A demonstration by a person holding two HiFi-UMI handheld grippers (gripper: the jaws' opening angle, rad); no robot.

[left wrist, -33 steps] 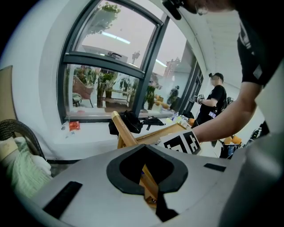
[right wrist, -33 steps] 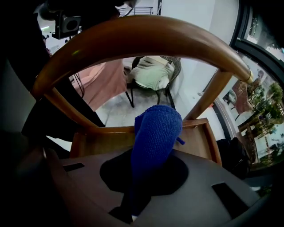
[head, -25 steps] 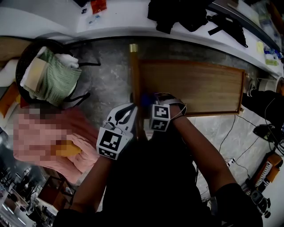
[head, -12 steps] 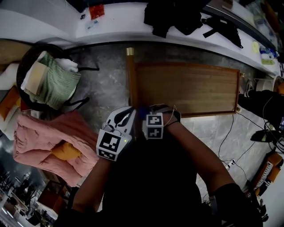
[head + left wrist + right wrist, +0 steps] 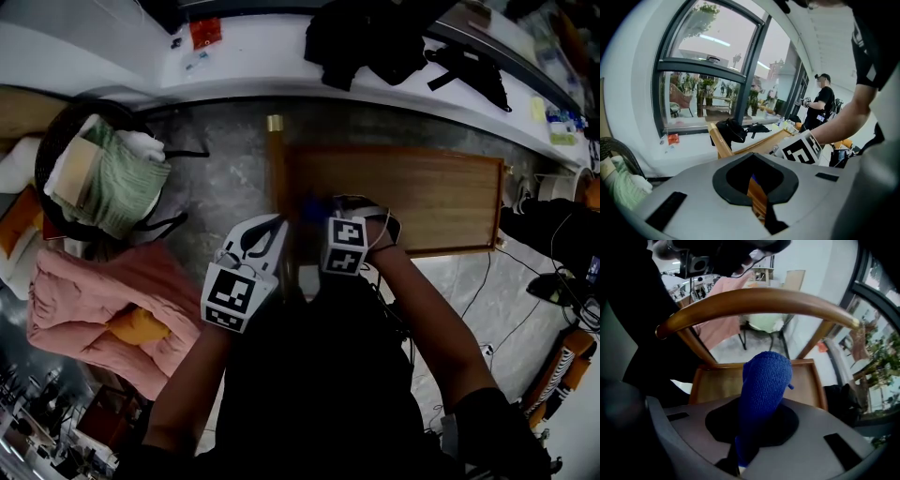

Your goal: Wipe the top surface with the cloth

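over the chair (image 5: 403, 192), seen from above, my two grippers sit side by side at the near end of its rail (image 5: 276, 169). my left gripper (image 5: 265, 236) has its jaws drawn narrow on the rail — a strip of the wood shows in the slit between them. my right gripper (image 5: 328, 225) is clamped on the blue cloth (image 5: 764, 390), which stands up out of the jaws as a rounded roll, just beside the rail and above the near edge of the seat (image 5: 717, 385). in the right gripper view the rail curves across above the cloth — apart from it. to the left, on the floor, lie a pink quilt (image 5: 103, 300) and a basket (image 5: 47, 141) with green fabric.
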